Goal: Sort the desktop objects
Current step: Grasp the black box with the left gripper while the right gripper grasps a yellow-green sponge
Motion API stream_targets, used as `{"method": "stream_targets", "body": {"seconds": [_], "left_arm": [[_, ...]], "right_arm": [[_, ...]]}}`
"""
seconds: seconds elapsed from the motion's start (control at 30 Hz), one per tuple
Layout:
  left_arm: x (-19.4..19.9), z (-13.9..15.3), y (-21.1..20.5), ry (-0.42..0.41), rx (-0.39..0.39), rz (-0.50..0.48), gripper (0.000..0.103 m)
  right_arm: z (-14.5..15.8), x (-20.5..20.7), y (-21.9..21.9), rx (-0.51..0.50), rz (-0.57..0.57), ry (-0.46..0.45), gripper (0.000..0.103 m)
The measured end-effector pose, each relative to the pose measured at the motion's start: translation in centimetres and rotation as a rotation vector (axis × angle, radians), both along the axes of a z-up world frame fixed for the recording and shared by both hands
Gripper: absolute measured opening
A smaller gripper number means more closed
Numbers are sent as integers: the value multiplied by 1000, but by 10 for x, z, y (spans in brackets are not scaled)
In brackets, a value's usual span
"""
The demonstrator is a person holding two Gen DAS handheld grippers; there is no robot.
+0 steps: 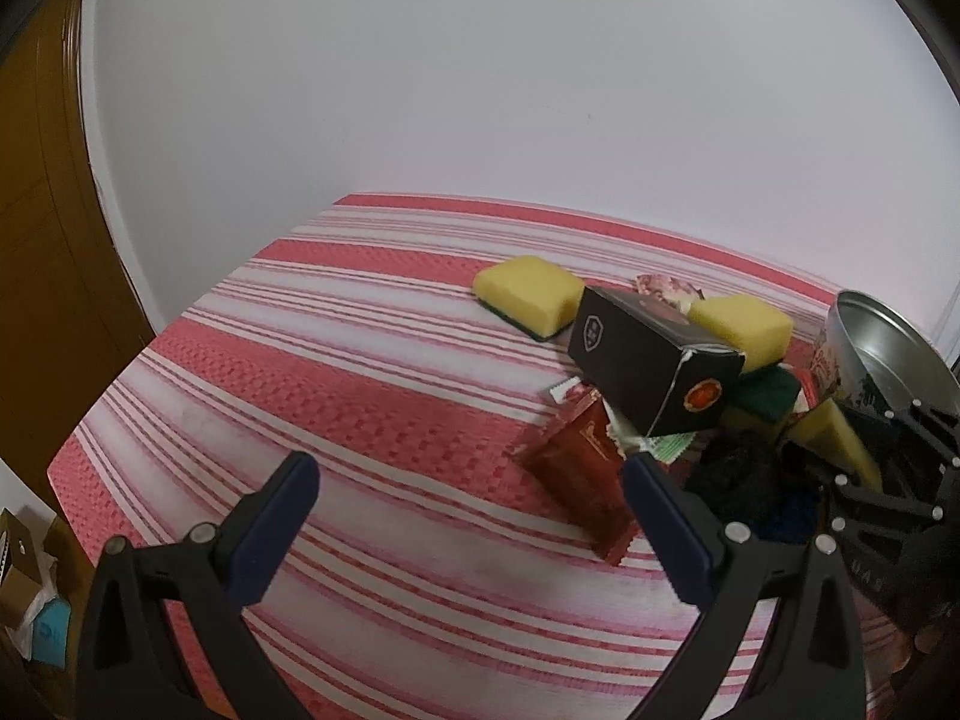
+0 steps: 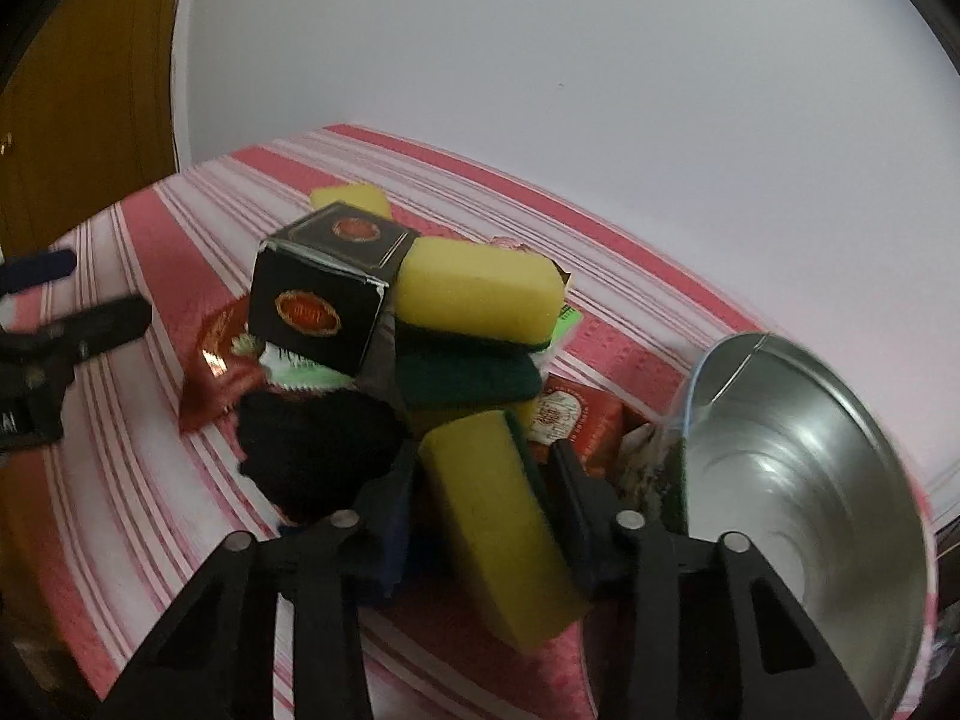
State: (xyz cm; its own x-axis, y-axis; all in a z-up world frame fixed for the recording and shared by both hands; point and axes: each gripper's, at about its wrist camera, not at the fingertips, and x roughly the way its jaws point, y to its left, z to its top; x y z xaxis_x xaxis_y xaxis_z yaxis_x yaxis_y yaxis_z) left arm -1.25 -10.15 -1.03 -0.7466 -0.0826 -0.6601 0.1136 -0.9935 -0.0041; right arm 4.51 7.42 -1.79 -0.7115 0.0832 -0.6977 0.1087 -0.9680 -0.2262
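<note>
Nearest to my right wrist camera is a yellow sponge [image 2: 498,534] with a green scouring side, standing on its edge between the two black fingers of my right gripper [image 2: 480,480]. Both fingers lie against its flanks, so I judge that this gripper is pinching the sponge; it is narrow enough there to fit between them.

Behind it, the rest of the pile lies on the red striped tablecloth [image 2: 630,324]: a black box [image 2: 318,306] tilted on top of another yellow sponge [image 2: 477,294], a dark green pad [image 2: 468,381] below them, a black woolly lump [image 2: 312,444], a red sachet [image 2: 219,372] and a small red packet [image 2: 570,420]. The things lean on each other, so pulling one out may shift the others.

At the right, a metal tin [image 2: 798,480] lies tipped with its mouth toward me, probably the container for one sort of object.

My left gripper [image 1: 474,498] is spread wide with nothing between its fingers, over bare cloth just beside the red sachet [image 1: 585,480]. One more yellow sponge [image 1: 528,291] sits apart, farther back.
</note>
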Motion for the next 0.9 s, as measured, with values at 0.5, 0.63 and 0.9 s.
{"method": "stream_targets", "body": {"seconds": [0.5,0.63,0.9], "left_arm": [[-24,28,52,66,9,-184,102],[-45,25,81,55,-95,-199,102],[-87,-3,94,-70,-120,-166,102]], "right_arm": [[43,53,41,-299,-30,382,33],[34,47,60,-372,-87,397,33],[28,40,72,-397,-115,396,33]]}}
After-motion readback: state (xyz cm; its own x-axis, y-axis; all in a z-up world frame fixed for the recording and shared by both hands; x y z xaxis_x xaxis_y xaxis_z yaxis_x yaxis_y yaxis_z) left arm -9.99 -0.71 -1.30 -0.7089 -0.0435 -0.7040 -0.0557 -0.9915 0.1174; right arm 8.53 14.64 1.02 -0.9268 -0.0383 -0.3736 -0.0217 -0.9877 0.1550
